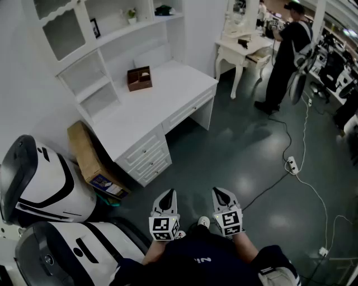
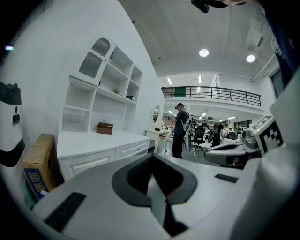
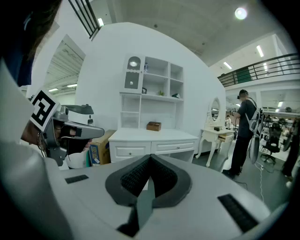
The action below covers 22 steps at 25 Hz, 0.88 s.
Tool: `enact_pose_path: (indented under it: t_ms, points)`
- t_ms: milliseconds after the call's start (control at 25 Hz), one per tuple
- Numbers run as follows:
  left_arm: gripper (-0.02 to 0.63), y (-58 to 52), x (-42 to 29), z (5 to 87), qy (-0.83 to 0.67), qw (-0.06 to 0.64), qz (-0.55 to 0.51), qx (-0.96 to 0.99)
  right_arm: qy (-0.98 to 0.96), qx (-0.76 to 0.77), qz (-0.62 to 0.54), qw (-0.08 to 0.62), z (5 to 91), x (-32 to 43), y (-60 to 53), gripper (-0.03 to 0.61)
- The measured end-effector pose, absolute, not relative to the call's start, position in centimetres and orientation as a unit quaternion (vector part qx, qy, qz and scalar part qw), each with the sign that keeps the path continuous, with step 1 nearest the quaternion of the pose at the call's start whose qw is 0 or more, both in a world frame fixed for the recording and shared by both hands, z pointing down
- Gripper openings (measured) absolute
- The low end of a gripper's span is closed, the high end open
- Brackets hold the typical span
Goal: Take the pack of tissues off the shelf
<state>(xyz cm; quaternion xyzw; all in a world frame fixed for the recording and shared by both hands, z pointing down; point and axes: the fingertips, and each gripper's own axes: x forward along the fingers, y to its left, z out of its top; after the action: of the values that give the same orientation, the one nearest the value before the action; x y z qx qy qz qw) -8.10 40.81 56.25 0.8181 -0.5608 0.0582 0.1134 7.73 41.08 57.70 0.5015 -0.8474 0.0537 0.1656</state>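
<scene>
At the far left stand two rounded machine shells (image 1: 39, 179) of glossy white plastic with black bands. Beside them a brown cardboard carton (image 1: 89, 159) leans against a desk; it bears a blue label whose print is too blurred to read. The desk (image 1: 156, 106) is smooth, white and painted, with panelled drawers, small knobs and a hutch of open cubbies with scalloped edges. On its top, near the back, sits a small open box (image 1: 139, 78) of dark brown wood with something pale inside. The pack of tissues (image 1: 163, 9) lies at the right end of the upper shelf: a small, dark, flattish bundle, too small to show any print. Low in the head view the left gripper (image 1: 166, 195) has its grey ribbed pads pressed together on nothing. Just to its right the right gripper (image 1: 222, 194) is likewise closed and empty. Each carries a cube of black-and-white square markers. Further right a white dressing table (image 1: 240, 47) stands on curved legs. A person (image 1: 285, 56) in black stands by it. A white power strip (image 1: 291, 165) and thin cables lie on the grey, faintly shiny floor (image 1: 235, 145).
</scene>
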Motion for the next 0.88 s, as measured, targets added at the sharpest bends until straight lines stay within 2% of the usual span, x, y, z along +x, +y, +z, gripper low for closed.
enact_pose_path:
  t_ms: [360,560,600,640,680,840,880]
  points:
    - [0.003,40.9,-8.0,56.3,-0.552,0.117,0.058,0.824,-0.848,0.503,0.051,0.160,57.3,7.2,41.1,0.008]
    - [0.003,40.6,-7.8,56.2,-0.548,0.118,0.054,0.827,-0.847,0.511,0.057,0.134,56.5,7.4,40.3,0.011]
    - [0.004,40.5,-7.8,56.1,-0.546,0.120,0.049,0.827,-0.850,0.508,0.063,0.128,56.5,7.4,40.1,0.034]
    - [0.005,40.4,-7.7,56.1,-0.544,0.123,0.044,0.829,-0.854,0.501,0.070,0.124,56.5,7.3,40.0,0.154]
    - [0.031,40.4,-7.5,56.0,-0.541,0.126,0.039,0.831,-0.858,0.493,0.075,0.122,56.6,7.2,39.9,0.247]
    - [0.261,40.2,-6.7,56.0,-0.524,0.132,0.032,0.841,-0.866,0.479,0.076,0.125,56.8,7.2,39.6,0.330]
    - [0.298,40.2,-6.6,56.2,-0.523,0.134,0.035,0.841,-0.866,0.478,0.077,0.123,56.8,7.4,39.5,0.347]
